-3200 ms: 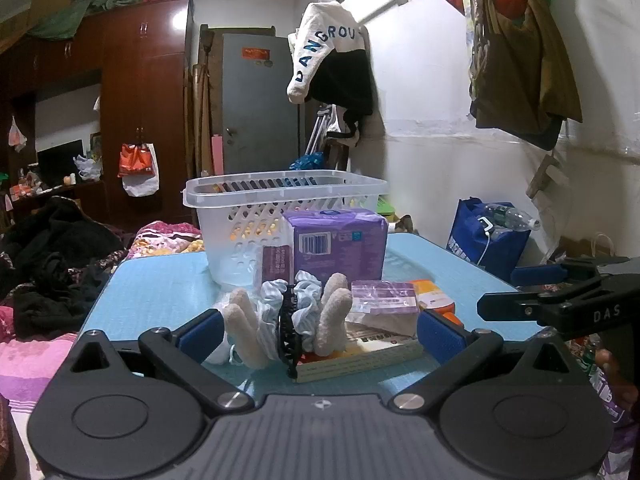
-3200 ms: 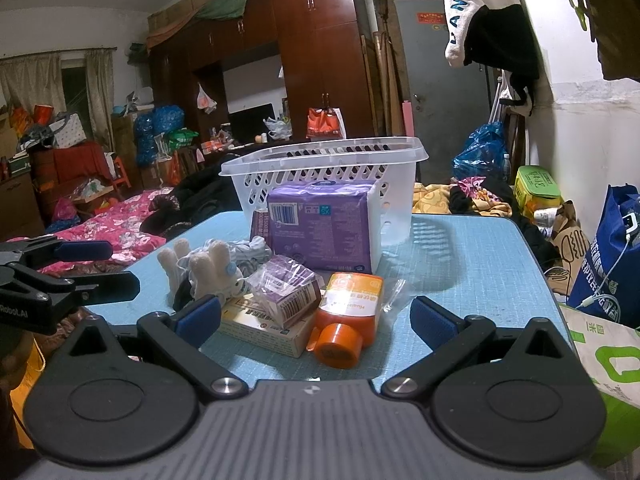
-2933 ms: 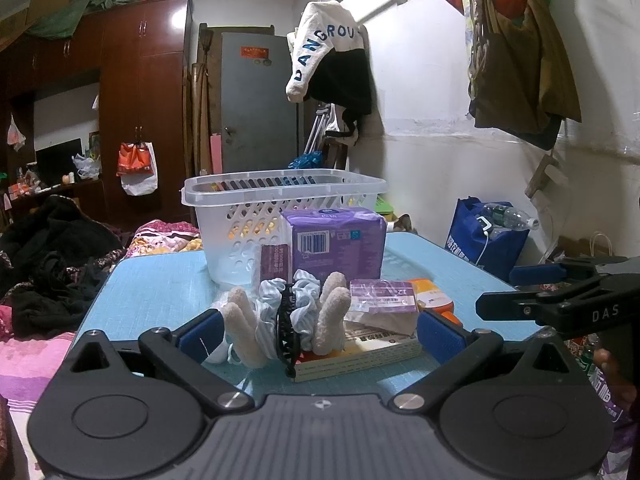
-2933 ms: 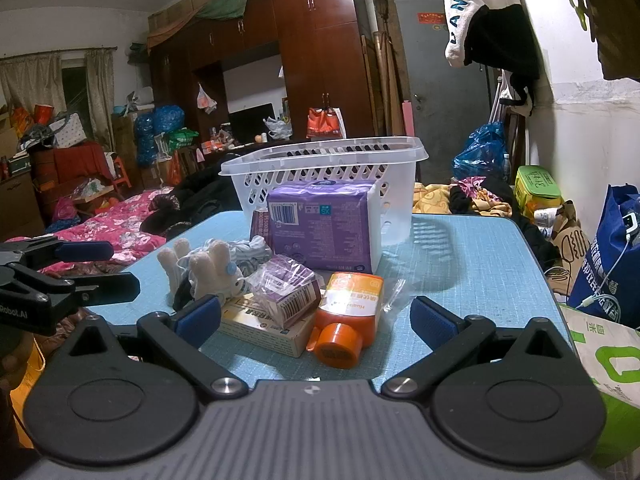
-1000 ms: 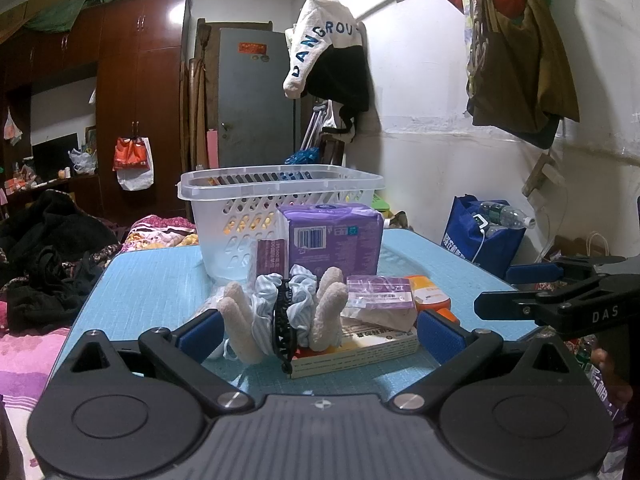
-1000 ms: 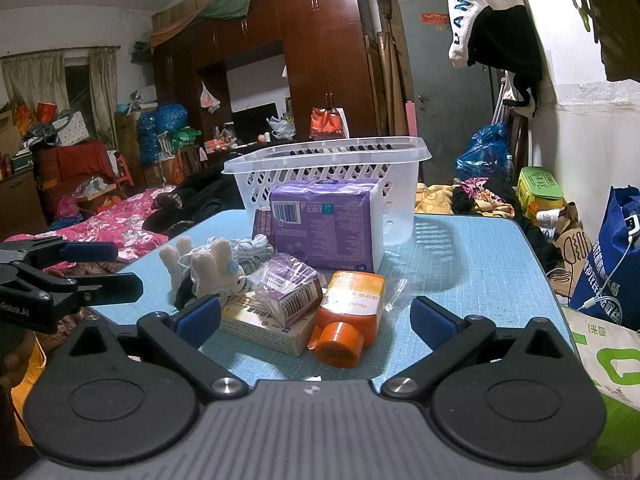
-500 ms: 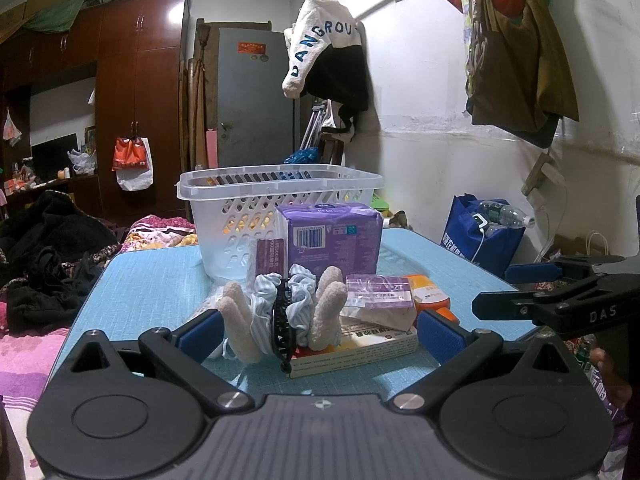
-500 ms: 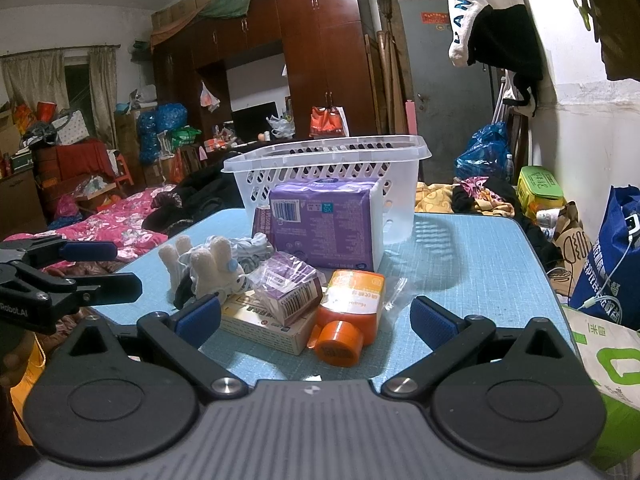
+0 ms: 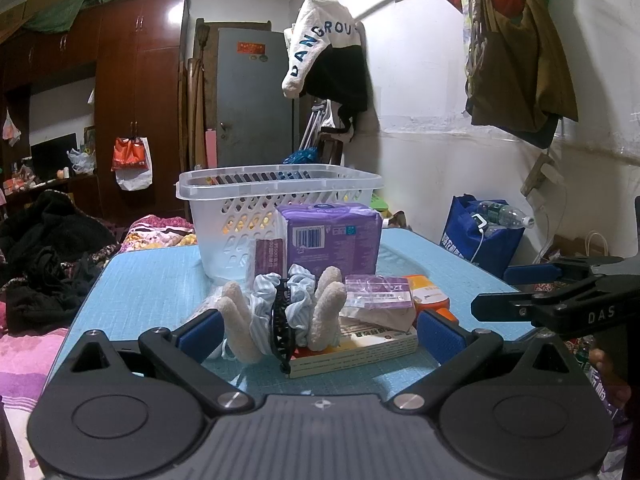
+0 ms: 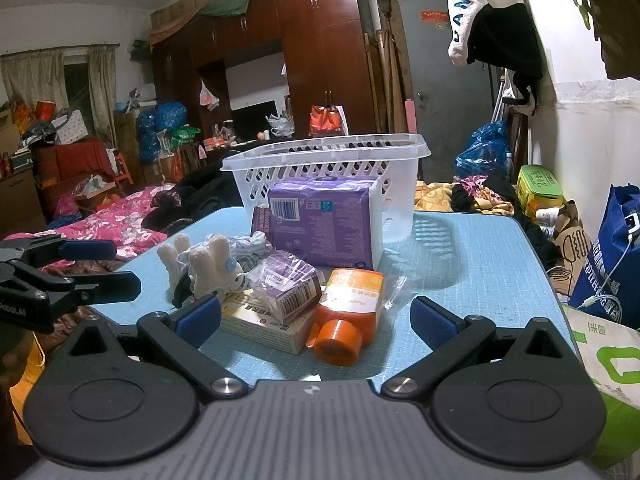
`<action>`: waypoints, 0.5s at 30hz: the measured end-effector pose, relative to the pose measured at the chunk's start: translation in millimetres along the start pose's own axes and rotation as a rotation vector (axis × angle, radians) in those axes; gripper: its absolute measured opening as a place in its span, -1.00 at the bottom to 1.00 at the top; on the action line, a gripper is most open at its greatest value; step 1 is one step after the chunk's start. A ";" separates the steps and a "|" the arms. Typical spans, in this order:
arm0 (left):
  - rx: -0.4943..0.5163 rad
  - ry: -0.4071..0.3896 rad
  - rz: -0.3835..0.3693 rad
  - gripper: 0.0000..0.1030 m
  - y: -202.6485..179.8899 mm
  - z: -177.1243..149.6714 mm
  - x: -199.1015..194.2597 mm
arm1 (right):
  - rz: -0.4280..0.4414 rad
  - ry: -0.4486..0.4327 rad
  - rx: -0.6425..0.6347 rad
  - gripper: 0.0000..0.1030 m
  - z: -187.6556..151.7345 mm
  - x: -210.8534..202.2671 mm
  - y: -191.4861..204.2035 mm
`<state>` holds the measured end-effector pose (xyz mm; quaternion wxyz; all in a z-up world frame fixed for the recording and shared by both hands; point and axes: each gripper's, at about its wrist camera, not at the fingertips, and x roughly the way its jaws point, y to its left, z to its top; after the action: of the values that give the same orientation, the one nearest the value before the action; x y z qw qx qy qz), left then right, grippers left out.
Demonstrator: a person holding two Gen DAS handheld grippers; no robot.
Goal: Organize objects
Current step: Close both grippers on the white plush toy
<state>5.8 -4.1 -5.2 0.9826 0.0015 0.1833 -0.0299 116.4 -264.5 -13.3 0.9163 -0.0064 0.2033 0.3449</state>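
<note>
**Both tongs wide, pile untouched**

Little has changed over the last seconds: the left gripper [image 9: 316,330] and right gripper [image 10: 316,318] hover wide and empty at the table's [image 10: 480,248] near edge. The clutter, orange bottle [image 10: 348,300] included, sits mid-table before the basket [image 10: 326,168]. Sorting seems not begun.
</note>
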 end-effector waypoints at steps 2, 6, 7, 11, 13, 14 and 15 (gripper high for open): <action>-0.002 -0.003 -0.004 1.00 0.0 -0.1 -0.3 | -0.001 0.000 0.000 1.00 0.4 0.2 0.9; -0.001 -0.017 -0.004 1.00 -0.9 -0.3 -1.7 | 0.000 -0.001 0.000 1.00 0.0 0.1 0.9; -0.001 -0.021 -0.003 1.00 -0.9 -0.2 -2.3 | 0.000 -0.001 -0.001 1.00 0.3 0.0 1.2; -0.012 -0.074 0.008 1.00 2.0 0.9 -8.4 | -0.001 -0.026 -0.007 1.00 0.1 -1.0 1.8; -0.015 -0.144 0.032 1.00 6.2 3.1 -14.6 | 0.003 -0.101 -0.005 1.00 -1.4 -5.9 1.7; -0.003 -0.185 0.057 1.00 8.3 4.6 -16.6 | -0.008 -0.150 -0.010 1.00 -2.9 -8.5 2.5; 0.012 -0.219 0.083 1.00 10.4 6.2 -17.2 | -0.026 -0.197 -0.018 1.00 -5.2 -10.1 4.2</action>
<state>-7.4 7.2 6.7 0.9971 0.0117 0.0747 0.0096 105.0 -268.5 -13.7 0.9362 0.0167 0.1093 0.3337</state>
